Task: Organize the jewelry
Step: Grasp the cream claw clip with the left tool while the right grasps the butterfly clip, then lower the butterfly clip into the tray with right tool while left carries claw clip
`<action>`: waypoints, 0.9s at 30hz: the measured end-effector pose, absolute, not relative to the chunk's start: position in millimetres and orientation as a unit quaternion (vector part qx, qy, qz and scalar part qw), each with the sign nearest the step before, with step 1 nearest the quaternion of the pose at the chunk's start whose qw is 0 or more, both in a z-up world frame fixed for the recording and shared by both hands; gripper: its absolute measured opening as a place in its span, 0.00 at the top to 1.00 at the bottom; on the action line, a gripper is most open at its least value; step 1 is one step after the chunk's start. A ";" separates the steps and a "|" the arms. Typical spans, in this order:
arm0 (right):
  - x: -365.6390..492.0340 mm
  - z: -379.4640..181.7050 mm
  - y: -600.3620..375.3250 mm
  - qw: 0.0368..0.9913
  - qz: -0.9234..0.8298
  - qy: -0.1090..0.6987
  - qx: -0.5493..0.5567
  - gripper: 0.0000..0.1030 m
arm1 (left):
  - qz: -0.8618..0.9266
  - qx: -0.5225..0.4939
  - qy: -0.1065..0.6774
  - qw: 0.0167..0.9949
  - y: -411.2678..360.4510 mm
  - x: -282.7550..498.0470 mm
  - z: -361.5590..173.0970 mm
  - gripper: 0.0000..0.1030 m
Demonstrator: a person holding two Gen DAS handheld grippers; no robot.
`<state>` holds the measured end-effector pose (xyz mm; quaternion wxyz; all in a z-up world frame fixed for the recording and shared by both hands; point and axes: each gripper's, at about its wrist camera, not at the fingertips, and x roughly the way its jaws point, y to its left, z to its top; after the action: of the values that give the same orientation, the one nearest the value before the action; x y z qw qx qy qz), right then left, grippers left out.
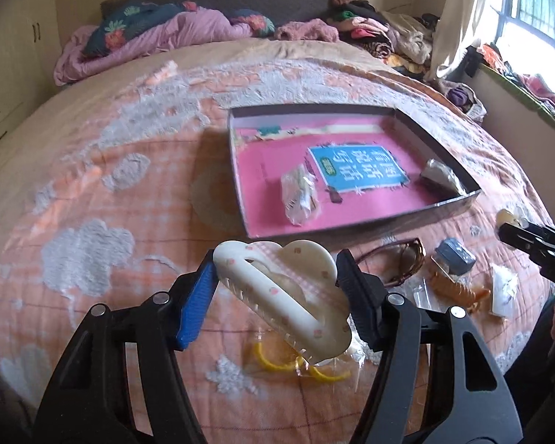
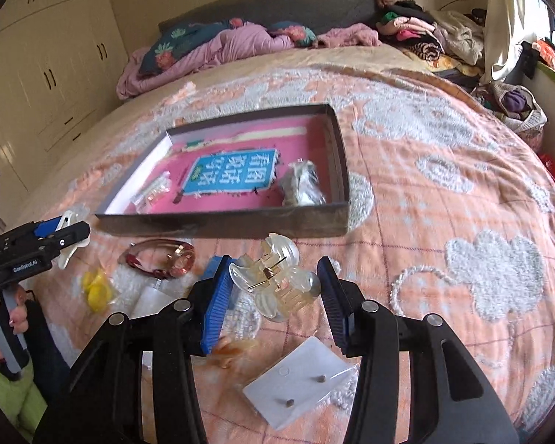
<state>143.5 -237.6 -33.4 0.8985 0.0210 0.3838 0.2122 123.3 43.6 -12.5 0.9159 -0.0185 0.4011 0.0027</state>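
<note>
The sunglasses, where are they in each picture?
Left wrist view: sunglasses lie right of centre, on the blanket below the box.
Right wrist view: sunglasses lie left of centre, again below the box.
Shared landmark: the pink-lined box.

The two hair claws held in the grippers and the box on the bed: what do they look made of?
White hair claw in the left gripper: opaque glossy plastic, small pink flower prints. Clear hair claw in the right gripper: see-through plastic with a metal-looking spring. Box: probably cardboard, thin, straight, dull dark walls.
</note>
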 end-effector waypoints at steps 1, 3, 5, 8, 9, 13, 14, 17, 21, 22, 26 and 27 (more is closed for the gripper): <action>141.4 -30.3 -237.4 0.900 0.214 0.380 0.022 0.56 | 0.004 -0.022 0.401 0.916 44.4 123.3 -10.2 0.45; 136.8 -21.7 -236.8 0.902 0.218 0.371 0.023 0.56 | 0.004 -0.035 0.400 0.916 47.2 122.2 -5.3 0.45; 132.8 -14.1 -236.0 0.905 0.223 0.363 0.024 0.56 | 0.004 -0.041 0.397 0.917 48.0 121.1 -0.4 0.45; 128.0 -4.1 -234.0 0.908 0.227 0.352 0.024 0.56 | 0.004 -0.043 0.389 0.920 48.2 118.8 7.6 0.45; 126.7 -0.5 -233.5 0.909 0.228 0.347 0.024 0.56 | 0.002 -0.044 0.386 0.921 47.4 118.6 11.1 0.45; 123.2 11.5 -230.7 0.914 0.230 0.335 0.023 0.56 | -0.003 -0.035 0.372 0.927 42.7 118.3 22.8 0.45; 122.5 14.7 -230.0 0.914 0.232 0.332 0.023 0.56 | -0.005 -0.035 0.370 0.928 41.3 119.3 26.2 0.45; 121.1 23.2 -227.7 0.915 0.235 0.326 0.024 0.56 | -0.008 -0.034 0.361 0.932 37.4 122.1 34.5 0.45; 121.1 34.1 -223.8 0.920 0.237 0.312 0.019 0.56 | -0.012 -0.032 0.350 0.936 34.7 126.1 44.5 0.45; 120.9 37.0 -223.0 0.921 0.238 0.309 0.019 0.56 | -0.013 -0.032 0.348 0.937 33.5 126.8 46.8 0.45; 124.9 45.2 -220.2 0.923 0.242 0.299 0.017 0.56 | -0.018 -0.029 0.341 0.939 28.6 131.4 52.4 0.45; 126.0 47.0 -219.6 0.923 0.243 0.297 0.017 0.56 | -0.018 -0.028 0.340 0.940 27.1 131.8 52.9 0.45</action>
<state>126.0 -219.6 47.0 0.9234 0.0165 0.2967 0.2428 131.8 27.1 52.9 0.9398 -0.0278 0.3401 -0.0185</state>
